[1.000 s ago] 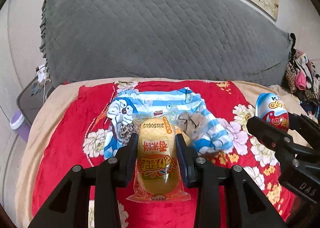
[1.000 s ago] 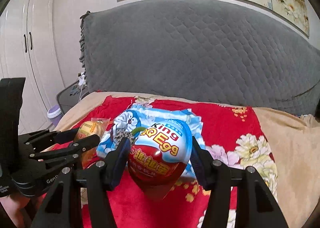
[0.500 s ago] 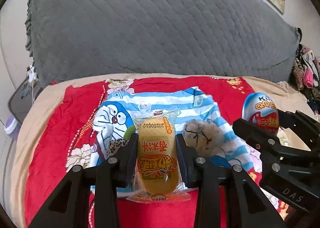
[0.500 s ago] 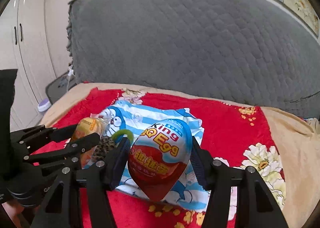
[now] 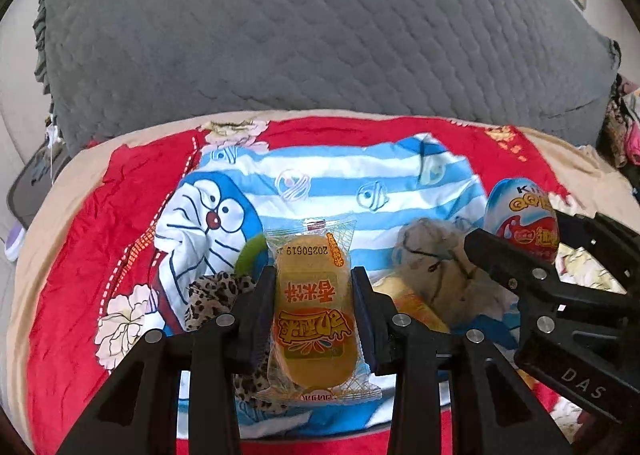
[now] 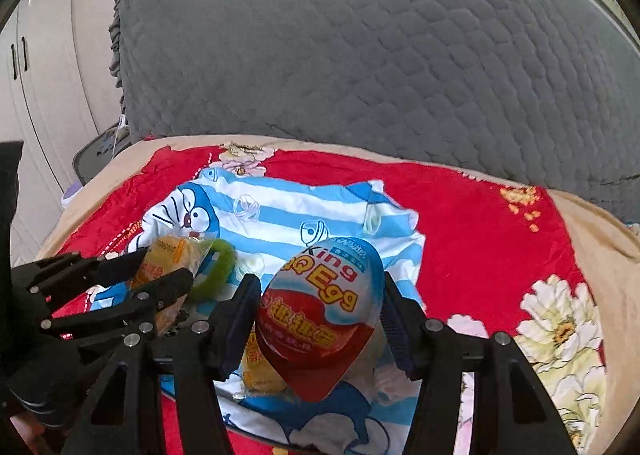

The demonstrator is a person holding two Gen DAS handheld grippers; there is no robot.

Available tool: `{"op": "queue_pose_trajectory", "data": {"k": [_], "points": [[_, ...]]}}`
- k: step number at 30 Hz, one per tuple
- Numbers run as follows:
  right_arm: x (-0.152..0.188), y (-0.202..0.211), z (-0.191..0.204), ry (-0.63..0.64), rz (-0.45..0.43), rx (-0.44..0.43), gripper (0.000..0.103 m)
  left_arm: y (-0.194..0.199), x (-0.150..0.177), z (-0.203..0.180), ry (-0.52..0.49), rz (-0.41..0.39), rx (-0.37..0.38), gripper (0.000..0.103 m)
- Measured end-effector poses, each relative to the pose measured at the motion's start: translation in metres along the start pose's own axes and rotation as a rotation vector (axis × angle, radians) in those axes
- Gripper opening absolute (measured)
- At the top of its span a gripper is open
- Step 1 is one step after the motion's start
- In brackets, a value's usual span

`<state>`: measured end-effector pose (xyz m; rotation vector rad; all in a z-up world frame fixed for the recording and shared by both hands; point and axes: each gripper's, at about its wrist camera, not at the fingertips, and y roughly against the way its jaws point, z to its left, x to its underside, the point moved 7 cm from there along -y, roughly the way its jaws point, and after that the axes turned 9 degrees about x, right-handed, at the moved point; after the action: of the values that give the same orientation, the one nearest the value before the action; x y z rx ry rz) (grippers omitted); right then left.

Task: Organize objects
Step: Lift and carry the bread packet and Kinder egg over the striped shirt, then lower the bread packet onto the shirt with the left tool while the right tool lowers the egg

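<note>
Both grippers have dropped closer to the blue-striped Doraemon cloth (image 5: 360,183) since a second ago; it now fills more of both views and less grey quilted headboard (image 5: 320,27) shows. Left gripper (image 5: 314,311) pinches a clear-wrapped yellow snack cake (image 5: 314,319) between its pads, date print end pointing away, held above the cloth. Right gripper (image 6: 318,319) clamps a red-and-blue King Egg toy egg (image 6: 320,307), pointed end toward the camera, also above the cloth. On the cloth: a leopard-print fabric piece (image 5: 212,295) left of the cake, a green ring (image 6: 218,267) partly hidden behind it, a beige fuzzy item (image 5: 436,267) to the right, and a second yellow snack pack (image 6: 260,367) under the egg. Cloth lies on a red floral blanket (image 5: 80,275) over a tan bed sheet (image 6: 592,223). White wardrobe (image 6: 40,75) at far left in right wrist view.
</note>
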<state>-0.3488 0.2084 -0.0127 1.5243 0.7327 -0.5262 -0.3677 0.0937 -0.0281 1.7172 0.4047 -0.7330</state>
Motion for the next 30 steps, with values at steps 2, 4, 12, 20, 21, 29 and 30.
{"op": "queue_pose_trajectory", "data": {"k": [2,4,12,20,21,29,30], "points": [[0.001,-0.007,0.003,0.008,0.001,0.003,0.058,-0.007,0.004,0.004,0.000,0.009,-0.006,0.038],[0.003,-0.014,0.005,0.001,0.010,-0.009,0.058,-0.014,0.007,0.008,0.010,0.016,-0.011,0.038],[0.009,-0.035,0.015,0.023,0.029,-0.007,0.058,-0.030,0.010,0.014,0.025,0.019,-0.013,0.038],[0.012,-0.046,0.012,0.008,0.043,-0.007,0.058,-0.036,0.010,0.015,0.027,0.014,-0.017,0.038],[0.013,-0.047,0.012,0.006,0.044,-0.006,0.058,-0.037,0.010,0.015,0.029,0.013,-0.016,0.038],[0.015,-0.052,0.015,0.012,0.050,0.002,0.058,-0.040,0.011,0.023,0.036,0.012,-0.034,0.038],[0.016,-0.053,0.015,0.012,0.052,0.002,0.058,-0.041,0.012,0.024,0.035,0.015,-0.035,0.038]]}}
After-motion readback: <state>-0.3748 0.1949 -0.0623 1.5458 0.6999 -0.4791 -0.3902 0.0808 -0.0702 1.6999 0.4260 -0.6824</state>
